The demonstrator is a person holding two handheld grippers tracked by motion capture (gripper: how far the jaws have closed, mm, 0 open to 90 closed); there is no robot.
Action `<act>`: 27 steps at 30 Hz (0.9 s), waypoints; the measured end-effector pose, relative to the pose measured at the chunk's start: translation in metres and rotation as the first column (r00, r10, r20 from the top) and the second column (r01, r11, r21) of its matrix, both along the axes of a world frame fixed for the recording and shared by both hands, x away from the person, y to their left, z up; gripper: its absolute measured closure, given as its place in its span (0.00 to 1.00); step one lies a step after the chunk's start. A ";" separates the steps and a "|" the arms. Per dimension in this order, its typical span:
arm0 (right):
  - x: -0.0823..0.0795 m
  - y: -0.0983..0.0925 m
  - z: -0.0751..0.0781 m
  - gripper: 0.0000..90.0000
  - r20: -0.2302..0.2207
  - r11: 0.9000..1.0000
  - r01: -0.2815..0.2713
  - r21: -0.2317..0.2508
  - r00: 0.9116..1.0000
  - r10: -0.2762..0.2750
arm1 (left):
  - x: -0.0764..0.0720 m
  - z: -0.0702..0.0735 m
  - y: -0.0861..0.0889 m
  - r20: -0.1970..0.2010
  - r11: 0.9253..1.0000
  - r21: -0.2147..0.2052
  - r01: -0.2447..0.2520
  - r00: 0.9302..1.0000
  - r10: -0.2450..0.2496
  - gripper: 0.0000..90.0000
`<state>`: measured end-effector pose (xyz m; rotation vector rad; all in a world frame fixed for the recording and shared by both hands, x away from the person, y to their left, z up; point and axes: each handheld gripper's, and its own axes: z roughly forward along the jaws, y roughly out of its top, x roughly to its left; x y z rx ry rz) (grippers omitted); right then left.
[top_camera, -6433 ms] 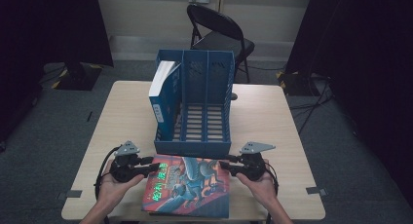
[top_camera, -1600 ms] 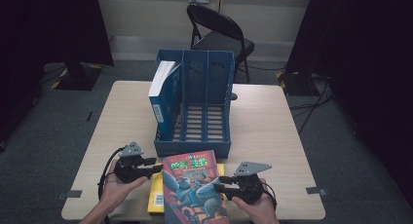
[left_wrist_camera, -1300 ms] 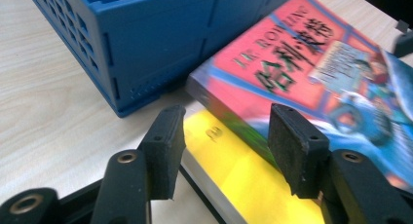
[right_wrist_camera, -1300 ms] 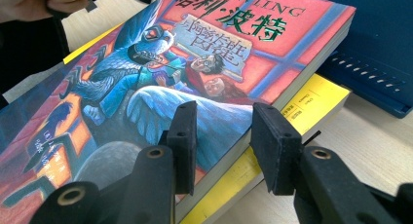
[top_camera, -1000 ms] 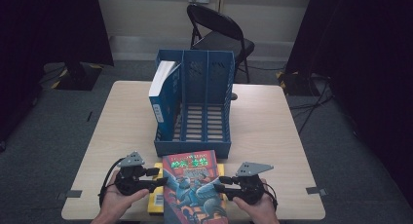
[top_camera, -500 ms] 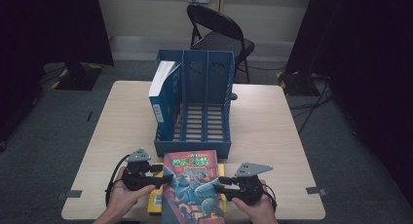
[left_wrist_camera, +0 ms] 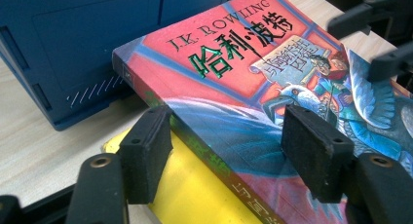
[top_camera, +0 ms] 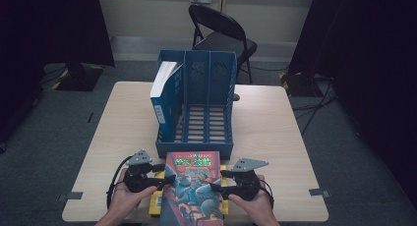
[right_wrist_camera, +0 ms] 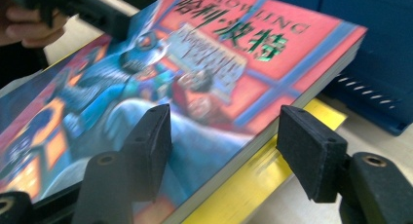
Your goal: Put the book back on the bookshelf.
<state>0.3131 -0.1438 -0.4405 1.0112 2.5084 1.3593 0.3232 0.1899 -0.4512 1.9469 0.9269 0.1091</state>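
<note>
Both of my grippers have just been opening, and that is the change that matters: the left gripper [left_wrist_camera: 221,151] now stands with its pads apart, straddling the spine edge of the red book [left_wrist_camera: 253,87], one pad below that edge beside the yellow book [left_wrist_camera: 195,195] and the other over the cover, neither pressing. The right gripper [right_wrist_camera: 229,153] shows the same thing from the other side: its jaws spread wide with the page edge of the red book between them, one pad over the cover, the other out past the edge above the yellow book, with a visible gap at each pad. A second ago the red book sat slightly askew between my hands; now, in the high view, it lies squarer on the yellow book [top_camera: 156,202], its top edge just short of the front wall of the blue file rack [top_camera: 196,150], with my left gripper [top_camera: 164,179] and right gripper [top_camera: 216,184] flanking it. I read this as a release to re-grip: the book has been turned to point at the rack, and I have let go to take a better hold. It is resting free, so nothing is carried yet. The rack's first slot already holds a blue-and-white book [top_camera: 164,93]; the two slots beyond my jaws look open. Next I would judge I need a firm pinch on both long edges before lifting it upright.
</note>
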 end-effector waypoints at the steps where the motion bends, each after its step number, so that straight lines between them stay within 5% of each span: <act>1: 0.002 0.000 0.000 0.40 -0.003 1.000 0.004 0.001 1.000 -0.004 | 0.000 0.000 0.000 0.006 1.000 0.002 0.003 1.000 -0.003 0.38; 7: 0.018 0.004 -0.003 0.32 -0.050 0.999 0.033 0.017 0.998 -0.032 | 0.001 -0.001 -0.003 0.023 1.000 0.012 0.002 1.000 -0.002 0.33; 20: 0.013 0.007 -0.006 0.31 -0.077 0.996 0.087 0.033 0.994 -0.084 | 0.001 -0.002 -0.002 0.033 1.000 0.006 0.008 0.999 -0.008 0.32; 27: 0.013 0.003 -0.005 0.42 -0.059 0.995 0.090 0.051 0.994 -0.087 | 0.002 -0.003 -0.002 0.039 1.000 0.006 0.016 0.999 -0.017 0.32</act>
